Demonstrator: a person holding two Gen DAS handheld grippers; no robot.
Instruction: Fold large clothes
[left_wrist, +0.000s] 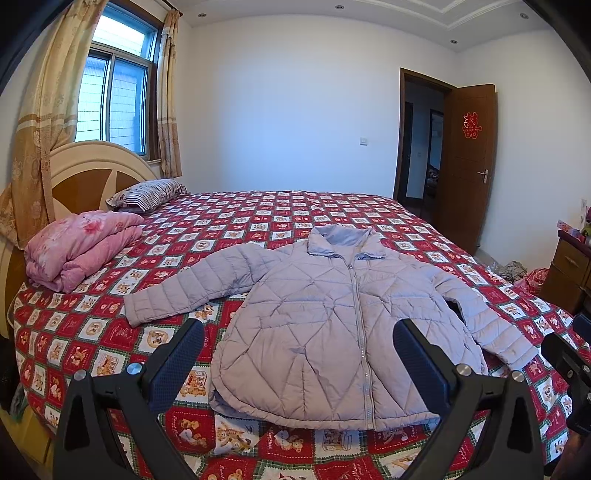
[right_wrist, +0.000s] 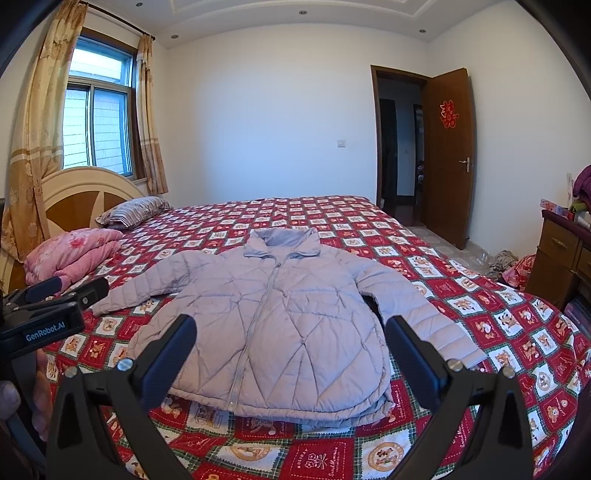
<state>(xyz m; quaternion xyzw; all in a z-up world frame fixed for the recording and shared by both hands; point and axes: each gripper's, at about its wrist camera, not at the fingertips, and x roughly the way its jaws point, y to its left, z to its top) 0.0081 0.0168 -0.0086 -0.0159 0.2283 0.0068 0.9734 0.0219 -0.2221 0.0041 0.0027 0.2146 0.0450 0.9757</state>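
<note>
Lilac quilted jacket (left_wrist: 325, 332), zipped, flat face-up on bedspread (left_wrist: 280, 218), sleeves spread

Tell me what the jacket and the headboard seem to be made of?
Jacket: likely thin synthetic shell over padding; it is puffy, stitched in diamond quilting, with a slight sheen. Headboard: looks like wood, cream-painted rim around brown glossy panels; it could be laminate.

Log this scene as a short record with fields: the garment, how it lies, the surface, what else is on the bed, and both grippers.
garment: lilac quilted jacket, zipped
lay: flat, front up, collar toward the far wall, both sleeves spread out
surface: bed with red patterned bedspread
also on bed: folded pink quilt and striped pillow near the headboard
left gripper: open, above the hem, holding nothing
right gripper: open, above the hem, holding nothing
fold state: not yet begun
</note>
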